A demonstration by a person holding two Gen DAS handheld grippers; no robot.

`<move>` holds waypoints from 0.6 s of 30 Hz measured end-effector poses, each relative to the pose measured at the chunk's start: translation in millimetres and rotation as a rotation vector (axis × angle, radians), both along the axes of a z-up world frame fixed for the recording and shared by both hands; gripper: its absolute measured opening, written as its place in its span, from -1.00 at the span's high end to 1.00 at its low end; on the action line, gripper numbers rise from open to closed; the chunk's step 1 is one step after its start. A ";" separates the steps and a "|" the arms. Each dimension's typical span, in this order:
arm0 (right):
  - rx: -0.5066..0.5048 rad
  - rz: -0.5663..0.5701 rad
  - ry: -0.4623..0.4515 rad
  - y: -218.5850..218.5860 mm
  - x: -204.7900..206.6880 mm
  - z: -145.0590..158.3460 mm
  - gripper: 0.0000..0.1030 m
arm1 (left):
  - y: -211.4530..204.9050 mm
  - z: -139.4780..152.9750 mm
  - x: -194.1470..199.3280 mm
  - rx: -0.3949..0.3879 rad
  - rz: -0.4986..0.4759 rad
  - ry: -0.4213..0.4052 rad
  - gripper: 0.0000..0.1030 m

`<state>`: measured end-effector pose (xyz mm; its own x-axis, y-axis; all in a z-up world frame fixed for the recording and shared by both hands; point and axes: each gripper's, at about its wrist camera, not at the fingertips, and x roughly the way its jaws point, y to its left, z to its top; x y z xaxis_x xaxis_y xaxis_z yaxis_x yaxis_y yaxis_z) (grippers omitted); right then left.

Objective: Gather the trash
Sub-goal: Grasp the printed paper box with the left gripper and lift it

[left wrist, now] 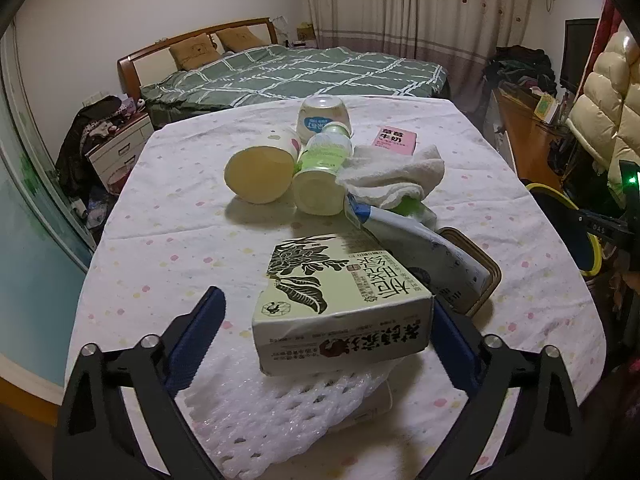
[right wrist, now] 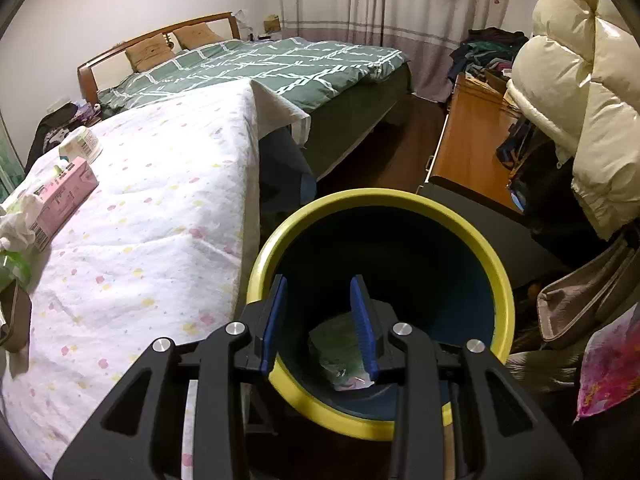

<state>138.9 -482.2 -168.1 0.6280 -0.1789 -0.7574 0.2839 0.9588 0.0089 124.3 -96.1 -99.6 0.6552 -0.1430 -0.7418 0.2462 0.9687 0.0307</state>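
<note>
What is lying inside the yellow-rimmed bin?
At the bottom of the bin lies one crumpled greenish wrapper. The right gripper covers part of the floor, so anything there is hidden.

Pale-green carton [left wrist: 344,300] with black leaf print, yellow-rimmed dark-blue bin [right wrist: 380,204], pastel-dotted white tablecloth [left wrist: 168,248]

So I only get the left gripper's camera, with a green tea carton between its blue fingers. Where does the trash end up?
Observer: In a bin with a yellow rim, standing on the floor beside the table.
Operator: Is anything in it yet?
Observer: Yes, a crumpled greenish wrapper lies at the bottom.
Operator: And the other gripper, is it carrying something?
Observer: No, the right gripper hangs over the bin with its jaws apart and nothing between them.
</note>
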 end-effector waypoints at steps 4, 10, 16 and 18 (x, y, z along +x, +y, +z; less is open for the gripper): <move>0.006 0.004 -0.001 1.0 -0.4 0.1 0.39 | 2.8 -1.0 4.2 -0.027 -0.002 0.008 -0.40; 0.018 0.006 -0.017 -0.6 -4.2 5.2 0.39 | 8.3 17.4 2.4 -0.041 -0.005 -0.046 -0.39; 0.031 0.015 -0.038 2.9 -10.6 10.4 0.39 | 13.3 51.9 -7.5 -0.036 -0.001 -0.130 -0.39; 0.036 0.017 -0.041 3.0 -12.8 11.7 0.39 | 14.5 62.7 -11.2 -0.043 -0.003 -0.148 -0.39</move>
